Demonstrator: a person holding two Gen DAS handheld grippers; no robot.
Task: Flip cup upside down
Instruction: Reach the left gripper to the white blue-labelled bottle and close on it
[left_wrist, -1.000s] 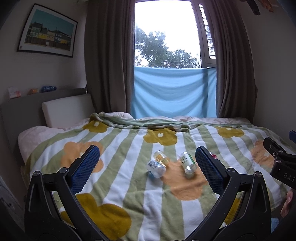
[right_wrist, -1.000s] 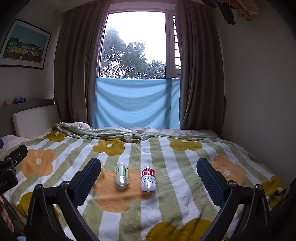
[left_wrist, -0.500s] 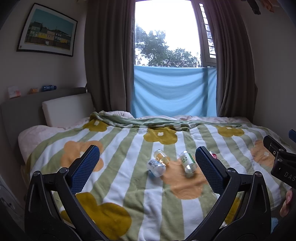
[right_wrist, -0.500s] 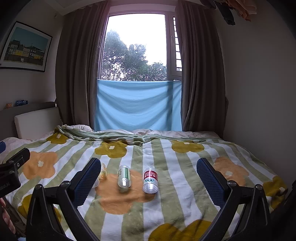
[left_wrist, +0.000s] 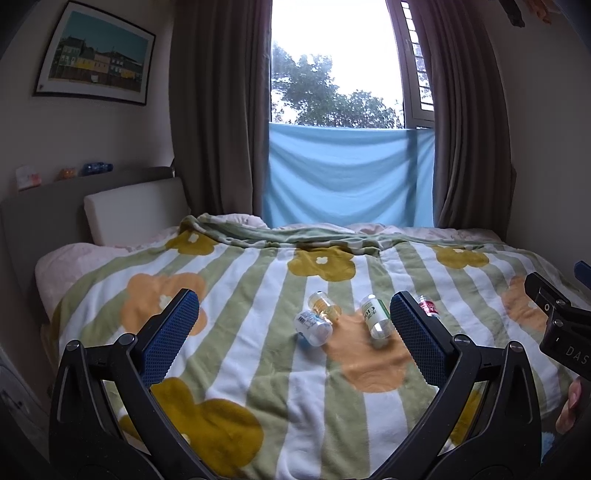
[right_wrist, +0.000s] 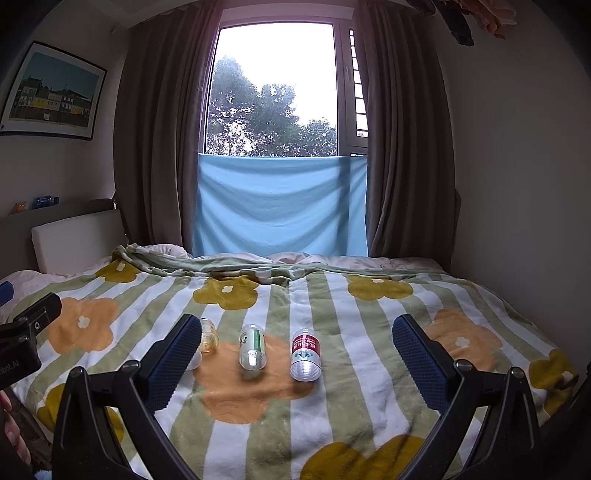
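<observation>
Both tongs are held above the near end of the bed, pointing toward the window. The left tongs stand wide open with nothing between the blue pads; the right tongs are likewise spread wide and empty. On the striped flower blanket, four small cups lie on their sides, none touched by either tool. Seen from the left tongs: a blue-labelled cup and a yellowish cup lie touching, ahead between the pads; a green-labelled cup lies just inside the right pad; a red-labelled cup is partly hidden behind that pad. From the right tongs, the green and red cups lie ahead between the pads, slightly left of centre, near each other but apart.
</observation>
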